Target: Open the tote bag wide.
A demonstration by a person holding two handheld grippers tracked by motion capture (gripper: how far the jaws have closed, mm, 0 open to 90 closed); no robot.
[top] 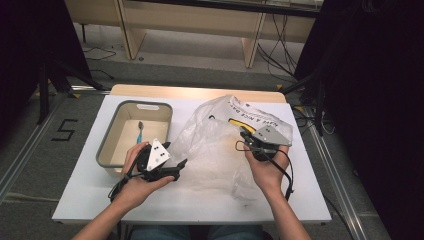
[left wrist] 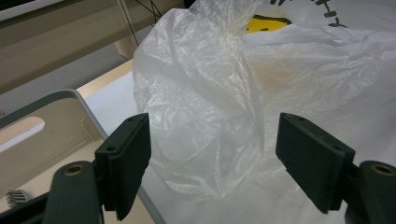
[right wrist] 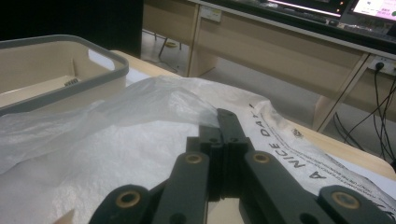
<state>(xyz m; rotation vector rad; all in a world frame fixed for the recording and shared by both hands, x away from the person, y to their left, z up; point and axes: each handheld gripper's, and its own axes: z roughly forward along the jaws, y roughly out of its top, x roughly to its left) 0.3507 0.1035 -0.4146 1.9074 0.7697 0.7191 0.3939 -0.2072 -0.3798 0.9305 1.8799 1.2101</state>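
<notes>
A thin, crumpled white plastic bag (top: pixel 225 145) lies on the white table (top: pixel 80 197), right of centre, its printed end toward one o'clock. Our right gripper (top: pixel 246 135) has its jaws pressed fully together on the bag's upper edge (right wrist: pixel 205 114), lifting that layer. Our left gripper (left wrist: pixel 212 154) sits at the bag's nine o'clock side, jaws spread wide and holding nothing, with a loose fold of plastic bulging between them untouched. We judge the step is catching the opposite edge to open the mouth: close on a single layer, keep the right hold steady, and pull apart gently. A grey-rimmed bin (top: pixel 114 112) with a toothbrush (top: pixel 140 131) waits at ten o'clock.
</notes>
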